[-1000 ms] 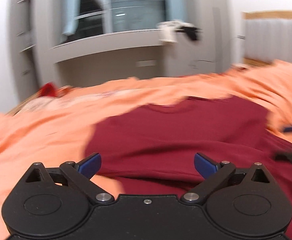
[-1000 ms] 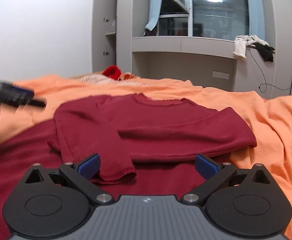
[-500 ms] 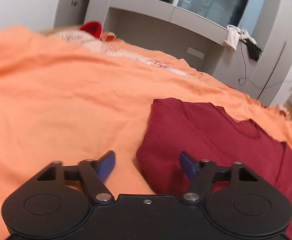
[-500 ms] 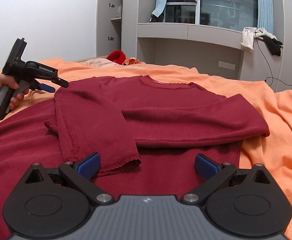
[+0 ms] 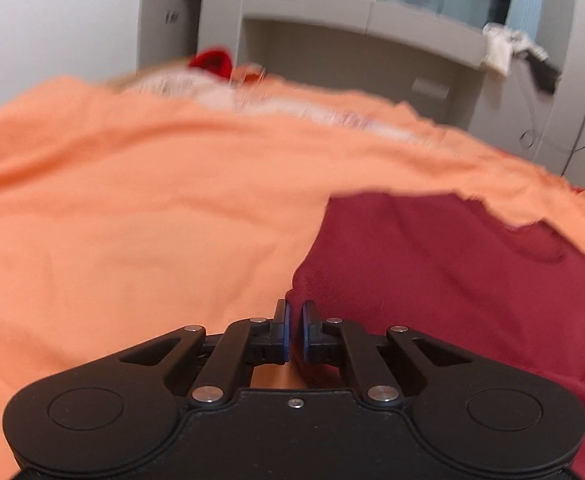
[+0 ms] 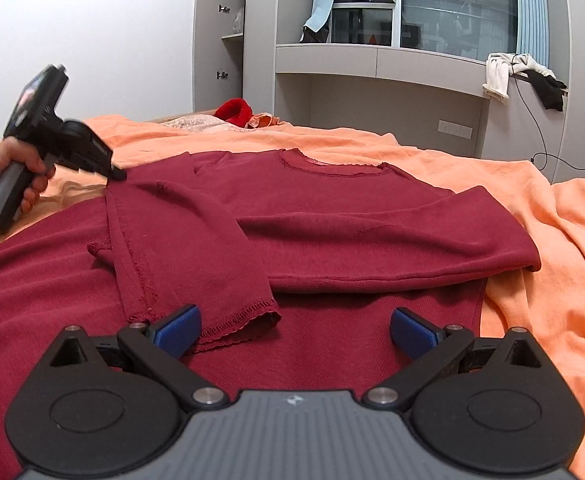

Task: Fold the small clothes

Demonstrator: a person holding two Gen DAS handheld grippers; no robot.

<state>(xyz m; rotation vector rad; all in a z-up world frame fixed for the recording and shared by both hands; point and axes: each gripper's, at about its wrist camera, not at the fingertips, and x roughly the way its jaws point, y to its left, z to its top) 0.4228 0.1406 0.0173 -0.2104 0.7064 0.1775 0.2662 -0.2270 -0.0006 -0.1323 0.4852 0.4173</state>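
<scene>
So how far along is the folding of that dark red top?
Partly done: both sleeves of the dark red top already lie folded across its front. In hand: the left gripper has just closed at the top's folded left edge, apparently pinching it. Left: the right gripper hangs open over the lower part, not yet folded up.

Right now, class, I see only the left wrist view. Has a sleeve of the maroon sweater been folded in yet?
Observer: Yes. In the right wrist view one sleeve lies across the sweater's front, cuff towards the camera.
Operator: And the right gripper?
Observer: The right gripper is open above the sweater's lower part, holding nothing.
Operator: Where's my left gripper?
Observer: The left gripper, jaws just closed, is at the sweater's shoulder fold.
</scene>
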